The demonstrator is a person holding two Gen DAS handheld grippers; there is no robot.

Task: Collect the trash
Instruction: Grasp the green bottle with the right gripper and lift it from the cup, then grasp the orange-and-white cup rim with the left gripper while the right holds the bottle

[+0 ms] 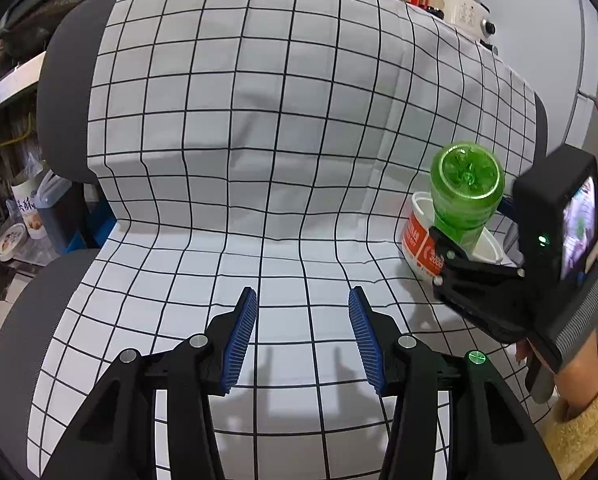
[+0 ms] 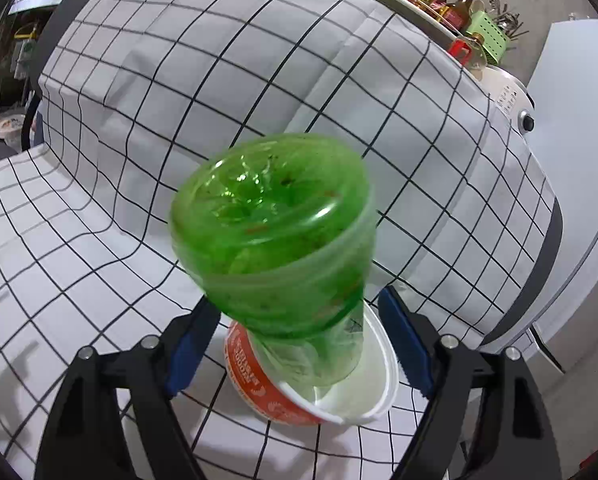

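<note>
Left wrist view: the left gripper (image 1: 303, 320) hangs over the seat of a sofa draped in a white cloth with a black grid (image 1: 259, 120). Its blue-padded fingers (image 1: 241, 340) stand partly apart with only bare cloth between them. It is angled down toward the seat. At the right edge the right gripper (image 1: 475, 264) reaches in, its black body and a small lit screen covering much of what lies behind it. A hand in a fuzzy yellow sleeve (image 1: 579, 412) holds it from below, cut off by the frame. A green plastic bottle (image 1: 467, 192) stands neck-down in a white and orange paper cup (image 1: 423, 248) on the seat near the sofa's right end. The cup's lower right side is hidden behind the gripper, and its print is too small to read. Kitchen clutter at the far left is dim and hard to make out.

Right wrist view: the green bottle (image 2: 275, 232), blurred, fills the centre with its base toward the camera and its neck hidden inside the cup (image 2: 283, 396), which leans on the cloth (image 2: 179, 80). The right gripper (image 2: 299, 344) is set wide, its pads (image 2: 409, 348) on either side of the bottle and cup. A gap shows beside each pad, so nothing is gripped. Bottles on a shelf (image 2: 459, 4) sit beyond the sofa back.
</note>
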